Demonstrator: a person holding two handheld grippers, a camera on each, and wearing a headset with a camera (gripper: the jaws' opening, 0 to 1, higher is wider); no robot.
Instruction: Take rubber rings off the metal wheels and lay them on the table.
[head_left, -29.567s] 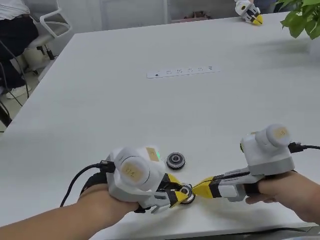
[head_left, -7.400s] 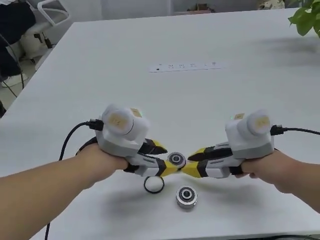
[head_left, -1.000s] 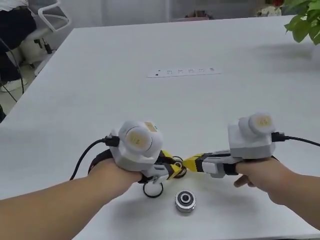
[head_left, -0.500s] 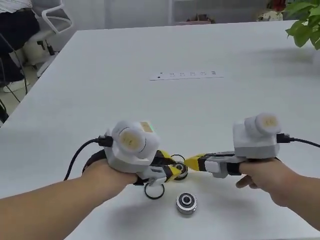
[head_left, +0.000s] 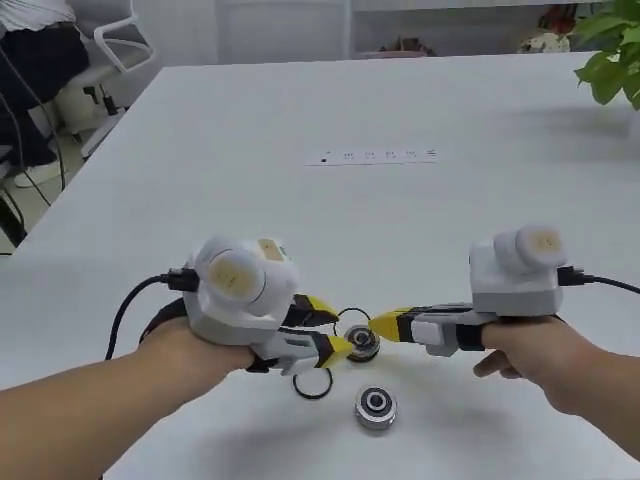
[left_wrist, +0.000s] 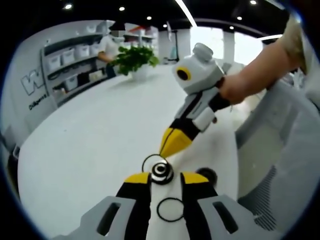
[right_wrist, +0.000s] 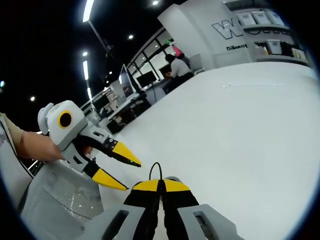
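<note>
Nearest the tabletop's front edge stands a bare silver metal wheel. Just beyond it a loose thin black rubber ring lies flat, so one wheel looks finished.

Both sit right under the working hands. A careless sweep of either forearm could roll the bare wheel over the front edge.

Above them, the left gripper has its yellow-tipped jaws spread, with a second silver metal wheel at their tips. In the left gripper view a gap shows on one side of this wheel, so it looks released rather than clamped.

The right gripper is clenched tight on a stretched black rubber ring, which looks partly lifted off that wheel.

The main risk is that, with nothing clamping the wheel, a pull on the ring drags the wheel along or tips it. The ring could also slip from the pinch and snap back into its groove. A firmer hold by the left jaws would probably prevent both.

Nothing blocks a spot for laying the ring down.

Toward the middle sits a flush row of sockets. A green leafy plant stands by the far right corner and a white office chair past the far left one, all well clear.
</note>
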